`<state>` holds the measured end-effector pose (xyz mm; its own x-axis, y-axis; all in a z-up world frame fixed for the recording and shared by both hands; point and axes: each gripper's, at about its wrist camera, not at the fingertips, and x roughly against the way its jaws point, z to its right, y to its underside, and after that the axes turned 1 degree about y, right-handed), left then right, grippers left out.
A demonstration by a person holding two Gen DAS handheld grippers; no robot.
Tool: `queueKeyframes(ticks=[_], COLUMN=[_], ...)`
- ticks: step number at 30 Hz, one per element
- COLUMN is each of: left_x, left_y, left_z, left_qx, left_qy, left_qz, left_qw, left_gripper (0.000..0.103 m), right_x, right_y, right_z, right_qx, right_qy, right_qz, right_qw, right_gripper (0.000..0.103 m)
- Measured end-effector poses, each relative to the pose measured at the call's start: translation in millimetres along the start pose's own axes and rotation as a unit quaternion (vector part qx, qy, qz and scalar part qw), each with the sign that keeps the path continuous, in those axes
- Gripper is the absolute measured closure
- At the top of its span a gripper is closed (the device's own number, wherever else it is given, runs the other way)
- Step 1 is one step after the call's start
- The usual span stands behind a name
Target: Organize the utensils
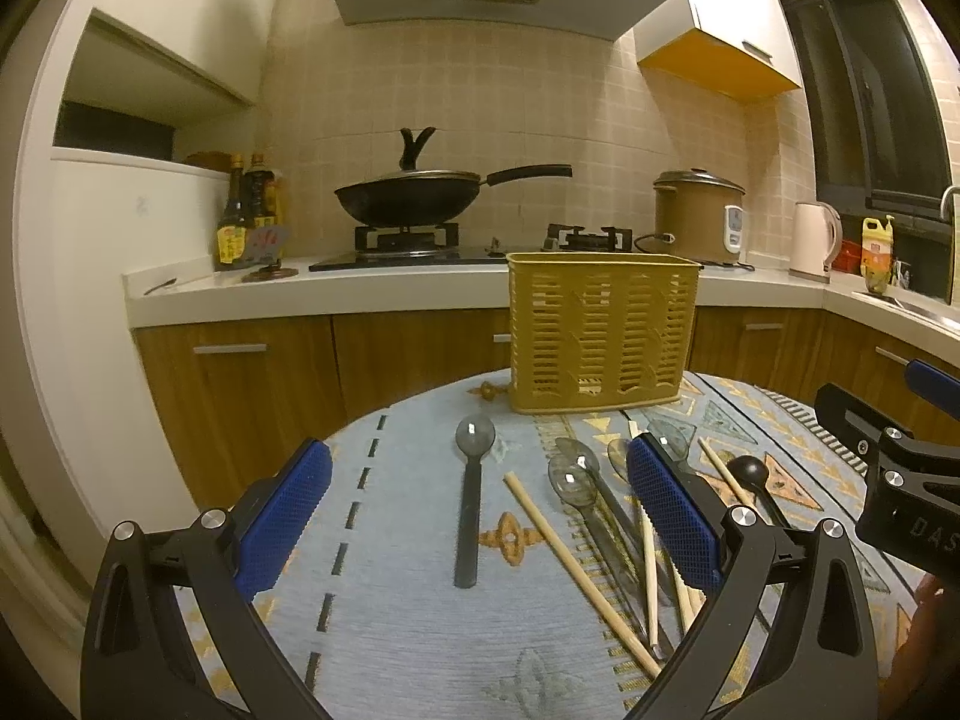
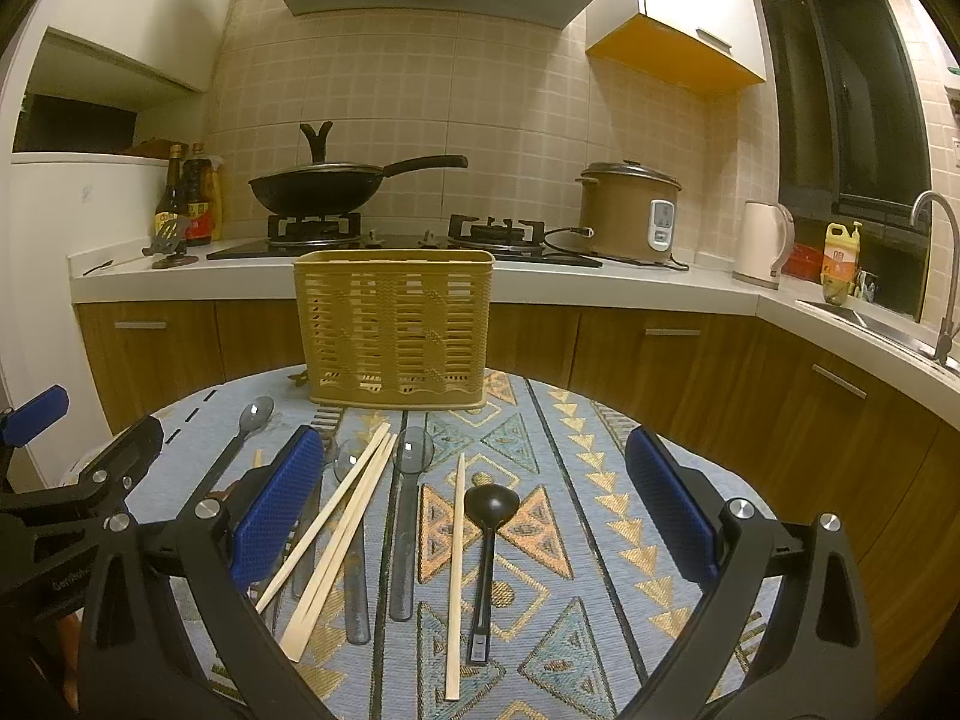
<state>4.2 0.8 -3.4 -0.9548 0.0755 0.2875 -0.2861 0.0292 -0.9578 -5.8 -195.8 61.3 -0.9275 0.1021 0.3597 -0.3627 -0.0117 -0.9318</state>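
Observation:
A yellow slotted utensil holder (image 1: 603, 330) (image 2: 393, 327) stands at the far side of a round table with a patterned blue cloth (image 1: 408, 648) (image 2: 564, 600). In front of it lie several grey translucent spoons (image 1: 471, 498) (image 2: 408, 510), a small black spoon (image 2: 487, 546) (image 1: 750, 474) and several wooden chopsticks (image 1: 576, 564) (image 2: 456, 576). My left gripper (image 1: 480, 516) hangs open above the lone spoon on the left. My right gripper (image 2: 480, 516) hangs open above the chopsticks and the black spoon. Neither holds anything.
Behind the table runs a kitchen counter (image 1: 360, 291) with a wok (image 2: 318, 186) on the stove, sauce bottles (image 1: 246, 222), a rice cooker (image 2: 630, 213), a kettle (image 2: 762, 246) and a sink (image 2: 888, 324) at the right. Wooden cabinets (image 2: 660, 360) stand close behind the table.

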Motion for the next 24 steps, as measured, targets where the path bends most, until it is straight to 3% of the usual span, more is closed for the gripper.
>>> queueKeyframes(ticks=[24], left_x=[-2.8], left_y=[0.5], left_z=[2.2], left_qx=[-0.002], left_qy=[0.011], left_qz=[-0.009], left_qw=[0.9999], left_gripper=[0.007], right_x=[-7.6], right_y=[5.2], right_z=[-1.2], right_qx=[-0.003], right_qy=[0.0], right_qz=[-0.004], right_qw=[1.0], right_gripper=[0.008])
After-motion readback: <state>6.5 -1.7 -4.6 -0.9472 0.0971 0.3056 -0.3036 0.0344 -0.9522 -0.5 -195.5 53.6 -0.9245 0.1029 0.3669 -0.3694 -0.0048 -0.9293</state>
